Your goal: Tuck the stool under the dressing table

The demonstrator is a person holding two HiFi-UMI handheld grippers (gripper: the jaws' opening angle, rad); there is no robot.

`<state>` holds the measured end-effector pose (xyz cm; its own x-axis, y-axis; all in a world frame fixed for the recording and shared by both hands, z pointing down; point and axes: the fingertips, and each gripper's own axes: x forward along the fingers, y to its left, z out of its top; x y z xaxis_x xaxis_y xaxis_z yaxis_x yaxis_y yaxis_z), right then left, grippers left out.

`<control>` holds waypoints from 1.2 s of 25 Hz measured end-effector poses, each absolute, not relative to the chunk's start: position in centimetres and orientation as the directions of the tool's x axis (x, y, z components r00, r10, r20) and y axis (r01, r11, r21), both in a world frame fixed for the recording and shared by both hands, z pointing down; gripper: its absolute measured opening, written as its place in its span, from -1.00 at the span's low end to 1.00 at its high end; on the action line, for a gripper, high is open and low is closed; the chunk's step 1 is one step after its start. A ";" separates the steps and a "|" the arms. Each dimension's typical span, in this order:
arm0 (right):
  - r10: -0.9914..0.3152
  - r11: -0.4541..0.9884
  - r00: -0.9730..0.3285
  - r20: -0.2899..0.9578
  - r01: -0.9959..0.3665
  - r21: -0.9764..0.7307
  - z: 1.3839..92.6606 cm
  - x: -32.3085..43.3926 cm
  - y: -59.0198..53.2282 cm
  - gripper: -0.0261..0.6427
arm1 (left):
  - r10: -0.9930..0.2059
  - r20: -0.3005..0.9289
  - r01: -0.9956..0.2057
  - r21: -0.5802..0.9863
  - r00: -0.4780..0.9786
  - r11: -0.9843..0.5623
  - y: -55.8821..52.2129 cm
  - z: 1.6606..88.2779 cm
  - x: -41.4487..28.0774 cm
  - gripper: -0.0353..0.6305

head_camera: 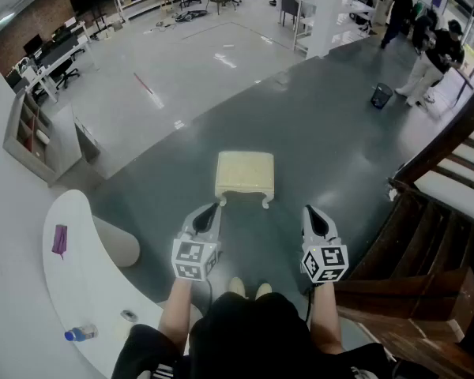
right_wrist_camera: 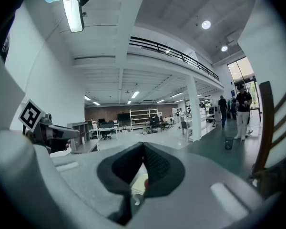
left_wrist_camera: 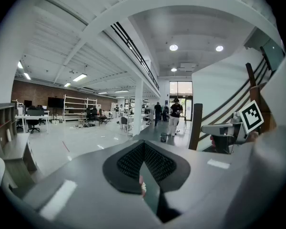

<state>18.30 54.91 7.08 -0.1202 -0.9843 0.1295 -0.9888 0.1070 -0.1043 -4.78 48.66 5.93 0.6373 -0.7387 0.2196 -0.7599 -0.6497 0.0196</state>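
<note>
Head view: stool noted mid-frame, untouched; left gripper and right gripper are seen closed, empty. Stool judged rigid, light; best taken by seat rim.

Holding the left gripper and the right gripper out in front, side by side, both closed and empty

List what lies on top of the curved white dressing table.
On the curved white dressing table: a purple item, a clear bottle with blue cap, a small round grey object. The person's arm covers its near end.
</note>
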 end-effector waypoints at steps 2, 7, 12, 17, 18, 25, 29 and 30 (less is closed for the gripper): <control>-0.984 0.106 -0.120 0.130 -0.988 -0.109 7.4 18.4 55.1 -0.91 | -0.739 0.217 -0.760 0.022 0.638 -0.650 48.8 6.0 -4.6 -0.88; -0.985 0.107 -0.121 0.124 -0.988 -0.114 7.4 18.0 54.7 -0.91 | -0.741 0.210 -0.761 0.019 0.637 -0.649 48.3 5.8 -4.6 -0.88; -0.983 0.109 -0.126 0.135 -0.986 -0.129 7.5 17.2 54.1 -0.91 | -0.736 0.203 -0.756 0.032 0.645 -0.654 47.6 5.7 -5.0 -0.88; -0.984 0.097 -0.114 0.137 -0.988 -0.121 7.3 16.4 53.2 -0.91 | -0.726 0.204 -0.746 0.035 0.657 -0.665 46.5 5.8 -5.9 -0.88; -0.984 0.094 -0.110 0.137 -0.989 -0.116 7.2 16.2 53.0 -0.91 | -0.725 0.201 -0.745 0.037 0.659 -0.666 46.2 5.7 -6.2 -0.88; -0.983 0.072 -0.090 0.158 -0.991 -0.112 7.6 15.1 50.7 -0.91 | -0.731 0.185 -0.748 0.045 0.657 -0.662 44.2 5.6 -7.6 -0.88; -0.980 0.092 -0.111 0.166 -0.988 -0.121 7.8 14.8 48.2 -0.91 | -0.730 0.184 -0.748 0.050 0.658 -0.662 42.2 6.0 -7.5 -0.88; -0.978 0.098 -0.119 0.171 -0.987 -0.124 8.0 14.9 47.4 -0.91 | -0.730 0.188 -0.749 0.054 0.657 -0.660 41.6 6.3 -7.4 -0.88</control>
<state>14.86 47.45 8.02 -0.1187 -0.9782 0.1706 -0.9874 0.0983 -0.1236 -7.40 41.57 6.25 0.6566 -0.7304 0.1882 -0.7494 -0.6599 0.0536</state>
